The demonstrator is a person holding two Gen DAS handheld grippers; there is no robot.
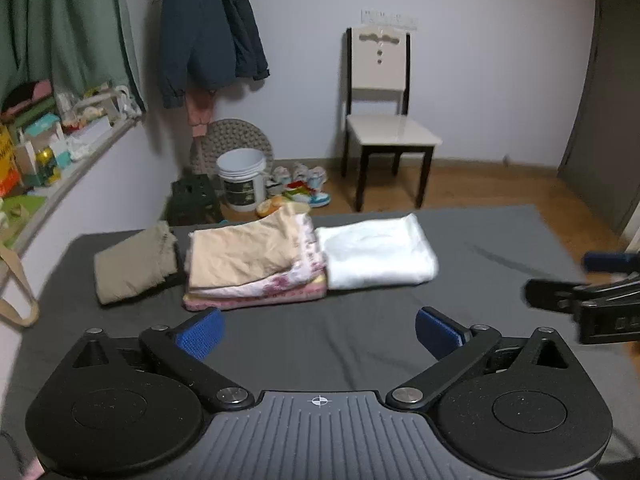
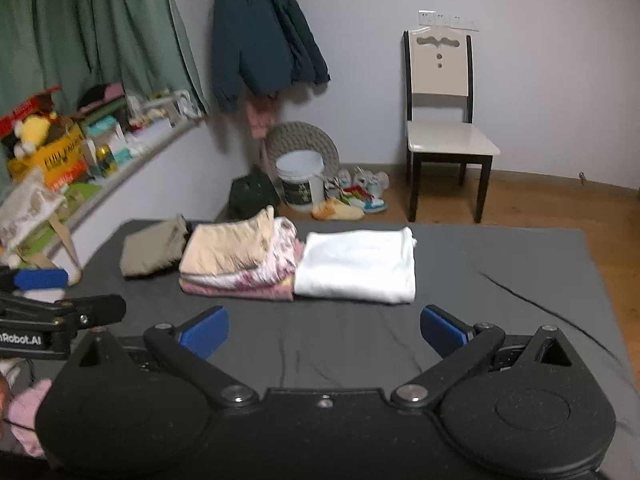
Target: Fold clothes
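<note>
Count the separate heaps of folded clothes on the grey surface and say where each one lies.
3. An olive folded piece lies farthest left, a beige-topped stack in the middle, and a white folded piece on the right, touching the stack. The stack holds several layers; their exact number is unclear.

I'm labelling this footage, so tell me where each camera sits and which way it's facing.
Left wrist: sits on the left hand-held gripper, facing across the grey bed to the folded clothes and the chair by the far wall; its open blue pads show, and the right hand-held gripper pokes in at the right edge.
Right wrist: sits on the right hand-held gripper, facing the same way; the left hand-held gripper shows at the left edge.
Shared: white folded garment, beige-topped stack, olive folded piece, bucket.
</note>
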